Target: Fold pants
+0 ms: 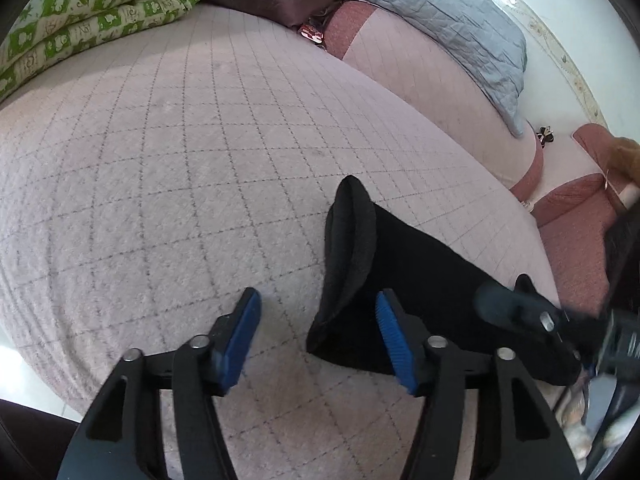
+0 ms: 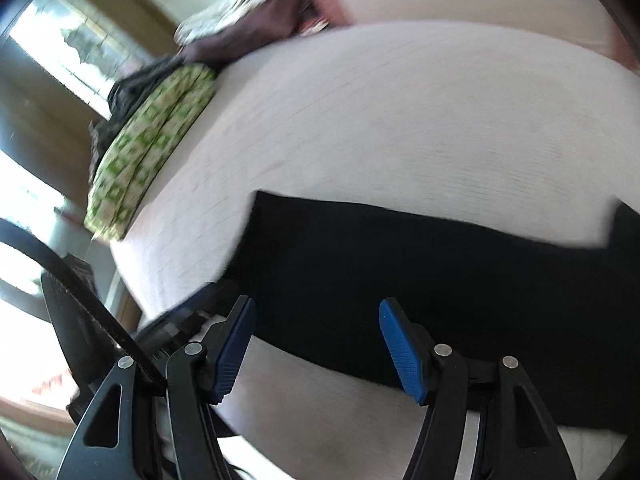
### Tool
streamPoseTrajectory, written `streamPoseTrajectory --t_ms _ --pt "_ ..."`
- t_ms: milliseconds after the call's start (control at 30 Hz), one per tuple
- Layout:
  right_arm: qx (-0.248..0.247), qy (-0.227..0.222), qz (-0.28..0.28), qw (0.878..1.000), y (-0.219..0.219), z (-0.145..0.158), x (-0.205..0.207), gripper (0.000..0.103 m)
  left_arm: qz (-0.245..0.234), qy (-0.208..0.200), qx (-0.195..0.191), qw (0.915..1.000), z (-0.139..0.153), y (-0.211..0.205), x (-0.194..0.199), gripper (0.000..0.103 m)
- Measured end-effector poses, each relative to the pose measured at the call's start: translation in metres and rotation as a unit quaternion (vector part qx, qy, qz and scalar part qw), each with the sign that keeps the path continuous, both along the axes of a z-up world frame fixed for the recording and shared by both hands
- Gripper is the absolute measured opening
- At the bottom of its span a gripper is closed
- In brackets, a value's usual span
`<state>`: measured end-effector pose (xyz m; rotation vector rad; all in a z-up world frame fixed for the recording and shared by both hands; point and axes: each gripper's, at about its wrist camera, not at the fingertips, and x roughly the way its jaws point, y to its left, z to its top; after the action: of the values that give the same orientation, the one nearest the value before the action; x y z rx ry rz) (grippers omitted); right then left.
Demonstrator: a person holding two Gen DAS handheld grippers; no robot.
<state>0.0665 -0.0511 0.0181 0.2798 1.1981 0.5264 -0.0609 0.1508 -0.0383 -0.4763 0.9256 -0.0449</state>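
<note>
Both the left gripper (image 1: pixel 318 334) and right gripper (image 2: pixel 316 344) gaped empty above the black pants (image 1: pixel 404 276) near the bed's (image 1: pixel 180 160) edge, risking a single-layer pinch

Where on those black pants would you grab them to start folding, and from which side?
Probably at the gaping end of the black pants, where the fabric stands up off the pink bedspread in a raised lip. The open left gripper already hovers beside it, so sliding sideways to its right should let one finger slip under that lip. Elsewhere the cloth lies flat, offering less to pinch.
</note>
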Motion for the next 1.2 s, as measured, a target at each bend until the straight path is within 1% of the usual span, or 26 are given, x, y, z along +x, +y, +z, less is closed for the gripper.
streamPoseTrajectory --t_ms 33,67,100,200,233,267,300,333,367,400,433,467,533,567,600,667,700,767,833,933,1000,1033,1100,1133,1167,1200 --pt "-0.001 0.007 0.009 1.000 0.011 0.001 0.009 0.070 -0.001 -0.001 -0.008 1.0000 -0.001 -0.001 0.001 0.071" --pt "-0.006 0.015 0.021 1.000 0.024 0.001 0.020 0.069 0.001 -0.002 -0.012 0.9999 -0.002 -0.002 0.002 0.073" --pt "-0.022 0.026 0.038 0.999 0.041 0.001 0.032 0.069 0.004 -0.003 -0.014 0.9999 -0.002 -0.004 0.003 0.073" --pt "-0.079 0.033 0.078 0.993 0.084 0.002 0.060 0.069 0.014 -0.009 -0.029 0.9994 -0.003 -0.004 0.002 0.073" --pt "-0.098 0.047 0.097 0.989 0.100 -0.001 0.069 0.069 0.014 -0.010 -0.037 0.9992 -0.003 -0.003 0.002 0.073" --pt "-0.119 0.062 0.110 0.985 0.115 -0.005 0.077 0.069 0.016 -0.010 -0.046 0.9988 -0.004 -0.001 0.002 0.070" --pt "-0.149 0.074 0.121 0.978 0.130 -0.011 0.083 0.069 0.018 -0.009 -0.054 0.9984 -0.004 0.000 0.002 0.068" --pt "-0.174 0.085 0.134 0.972 0.143 -0.016 0.087 0.069 0.020 -0.007 -0.065 0.9977 -0.005 0.003 0.002 0.064" --pt "-0.204 0.098 0.151 0.962 0.159 -0.023 0.092 0.069 0.023 -0.006 -0.072 0.9971 -0.006 0.005 0.001 0.057" --pt "-0.227 0.106 0.162 0.954 0.169 -0.028 0.094 0.071 0.026 -0.004 -0.080 0.9965 -0.006 0.008 0.001 0.054" --pt "-0.252 0.114 0.172 0.946 0.179 -0.034 0.096 0.074 0.027 0.000 -0.083 0.9961 -0.007 0.010 0.002 0.044" --pt "-0.285 0.117 0.185 0.933 0.192 -0.040 0.097 0.075 0.028 0.004 -0.085 0.9960 -0.008 0.011 0.002 0.035" --pt "-0.323 0.115 0.199 0.918 0.207 -0.046 0.097 0.079 0.029 0.011 -0.090 0.9954 -0.010 0.012 0.002 0.029" --pt "-0.342 0.111 0.207 0.910 0.216 -0.048 0.096 0.079 0.030 0.011 -0.095 0.9949 -0.010 0.013 0.002 0.029" --pt "-0.350 0.108 0.211 0.906 0.221 -0.048 0.095 0.079 0.031 0.011 -0.097 0.9947 -0.010 0.014 0.002 0.029" --pt "-0.359 0.097 0.222 0.901 0.229 -0.047 0.093 0.077 0.030 0.009 -0.099 0.9946 -0.010 0.013 0.001 0.030" --pt "-0.361 0.094 0.225 0.900 0.233 -0.047 0.092 0.075 0.029 0.011 -0.099 0.9946 -0.011 0.012 0.001 0.032" --pt "-0.362 0.089 0.227 0.900 0.228 -0.048 0.084 0.071 0.025 0.007 -0.106 0.9941 -0.011 0.010 0.001 0.045" --pt "-0.362 0.084 0.222 0.901 0.218 -0.047 0.077 0.058 0.015 -0.001 -0.127 0.9918 -0.009 0.008 -0.001 0.054" --pt "-0.356 0.077 0.212 0.907 0.203 -0.045 0.071 0.049 0.010 0.001 -0.129 0.9916 -0.010 0.004 0.000 0.054" --pt "-0.353 0.078 0.200 0.911 0.198 -0.048 0.068 0.049 0.012 0.002 -0.125 0.9920 -0.013 0.001 0.001 0.054" --pt "-0.355 0.078 0.196 0.911 0.196 -0.049 0.066 0.049 0.013 0.004 -0.126 0.9920 -0.014 0.001 0.002 0.053" --pt "-0.369 0.073 0.199 0.905 0.193 -0.055 0.063 0.049 0.006 0.007 -0.124 0.9922 -0.016 0.002 0.005 0.047" --pt "-0.376 0.068 0.204 0.901 0.190 -0.055 0.063 0.046 -0.003 0.008 -0.124 0.9922 -0.015 -0.002 0.012 0.026" --pt "-0.382 0.058 0.212 0.898 0.197 -0.055 0.059 0.042 -0.021 0.016 -0.137 0.9901 -0.018 -0.005 0.018 0.011" --pt "-0.384 0.050 0.216 0.896 0.205 -0.053 0.053 0.032 -0.024 0.022 -0.147 0.9885 -0.020 -0.005 0.021 0.011"
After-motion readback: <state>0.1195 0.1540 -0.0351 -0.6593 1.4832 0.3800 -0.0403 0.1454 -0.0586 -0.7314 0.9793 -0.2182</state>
